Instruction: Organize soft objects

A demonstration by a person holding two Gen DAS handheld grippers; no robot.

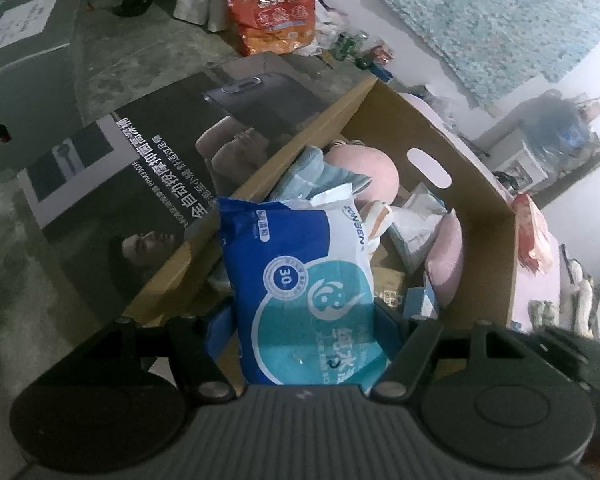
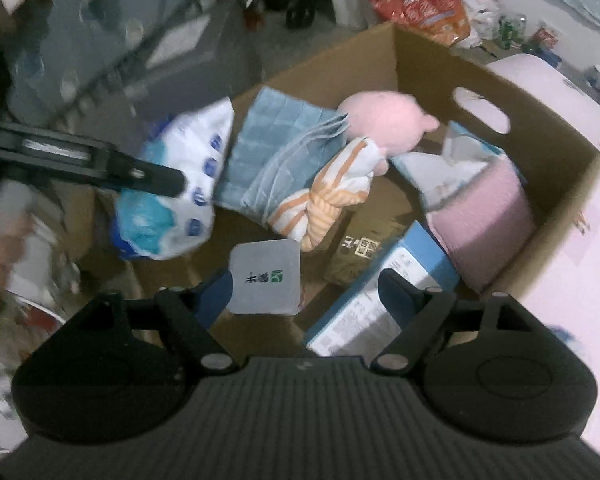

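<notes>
My left gripper (image 1: 300, 320) is shut on a blue and white pack of wet wipes (image 1: 300, 280) and holds it over the left side of an open cardboard box (image 1: 480, 200). The right wrist view shows the same pack (image 2: 172, 196) held by the left gripper (image 2: 156, 178) at the box's left wall. My right gripper (image 2: 304, 292) is open and empty above the box (image 2: 540, 132). Inside lie a pink plush toy (image 2: 384, 120), a folded blue cloth (image 2: 276, 136), an orange-striped cloth (image 2: 328, 200) and a pink cushion (image 2: 484, 216).
The box also holds a grey square pad (image 2: 266, 280), a blue and white carton (image 2: 380, 304) and a brown packet (image 2: 360, 252). The box's printed flap (image 1: 140, 168) hangs out to the left. A red snack bag (image 1: 272, 12) stands on the floor behind. A pink surface (image 2: 572, 264) lies right of the box.
</notes>
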